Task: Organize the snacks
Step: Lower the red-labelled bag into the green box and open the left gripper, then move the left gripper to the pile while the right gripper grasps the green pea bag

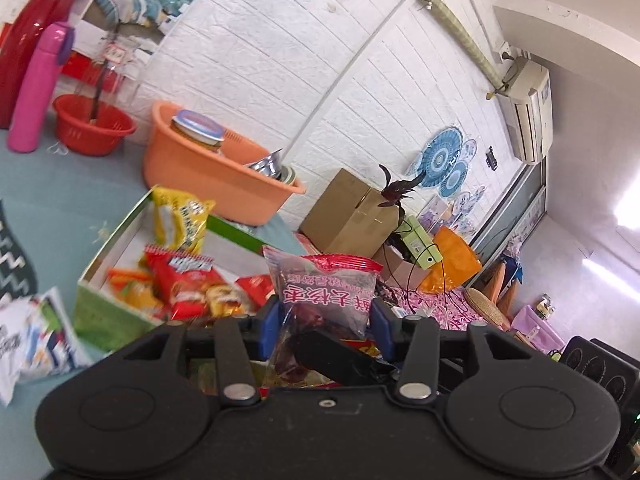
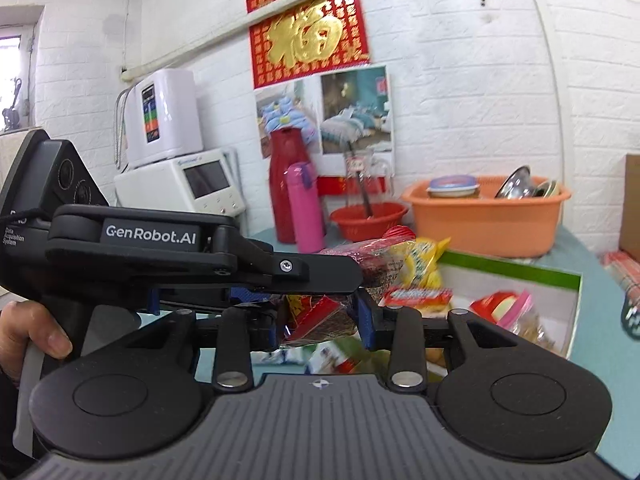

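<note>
My left gripper (image 1: 325, 320) is shut on a clear date packet with a pink label (image 1: 326, 294), held above the green-rimmed snack box (image 1: 108, 316). The box holds a yellow packet (image 1: 180, 220) and red packets (image 1: 188, 284). In the right wrist view my right gripper (image 2: 320, 318) is shut on a red and gold snack packet (image 2: 316, 320), close in front of the box (image 2: 516, 276). The left gripper (image 2: 320, 274) crosses this view from the left with the date packet (image 2: 376, 260) in its tips.
An orange basin (image 1: 208, 176) with a jar and metal bowls stands behind the box. A red basket (image 1: 94, 126), pink flask (image 1: 38, 88) and red jug (image 1: 36, 24) stand at the wall. A white snack bag (image 1: 36, 340) lies on the teal table left of the box.
</note>
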A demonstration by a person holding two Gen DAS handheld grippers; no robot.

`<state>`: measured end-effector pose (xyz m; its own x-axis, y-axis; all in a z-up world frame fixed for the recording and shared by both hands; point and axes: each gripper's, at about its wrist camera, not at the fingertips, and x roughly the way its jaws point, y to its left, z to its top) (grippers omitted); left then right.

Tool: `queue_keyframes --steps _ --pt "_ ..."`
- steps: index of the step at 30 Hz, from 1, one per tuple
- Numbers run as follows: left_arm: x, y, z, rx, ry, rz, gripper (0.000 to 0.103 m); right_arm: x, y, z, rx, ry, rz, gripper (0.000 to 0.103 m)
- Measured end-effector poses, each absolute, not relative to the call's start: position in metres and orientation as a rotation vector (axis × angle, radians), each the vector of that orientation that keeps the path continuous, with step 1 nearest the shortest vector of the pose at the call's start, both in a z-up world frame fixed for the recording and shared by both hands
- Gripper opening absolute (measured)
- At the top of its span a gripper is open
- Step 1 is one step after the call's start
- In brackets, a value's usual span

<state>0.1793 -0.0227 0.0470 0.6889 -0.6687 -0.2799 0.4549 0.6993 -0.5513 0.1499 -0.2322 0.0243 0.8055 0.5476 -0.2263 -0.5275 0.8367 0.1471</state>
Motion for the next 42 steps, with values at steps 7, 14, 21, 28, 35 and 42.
queue_keyframes --steps 7,14,21,28,35,42 --pt "0.229 -0.047 0.044 -0.442 0.505 -0.694 0.043 0.187 -0.253 0.021 0.079 0.235 0.528 0.062" --pt "0.264 -0.061 0.02 -0.421 0.558 -0.677 0.093 0.215 -0.264 -0.003 0.057 0.244 0.501 0.063" --pt "0.263 -0.053 0.002 -0.393 0.61 -0.575 0.103 0.225 -0.264 -0.028 0.027 0.331 0.444 0.103" --pt "0.235 -0.041 0.026 -0.405 0.56 -0.568 0.103 0.206 -0.265 -0.013 0.035 0.316 0.434 0.103" --pt "0.177 -0.041 0.052 -0.33 0.447 -0.558 0.103 0.16 -0.279 0.014 0.042 0.241 0.425 0.103" --pt "0.128 -0.038 0.037 -0.347 0.428 -0.522 0.103 0.109 -0.293 0.018 -0.013 0.196 0.394 0.103"
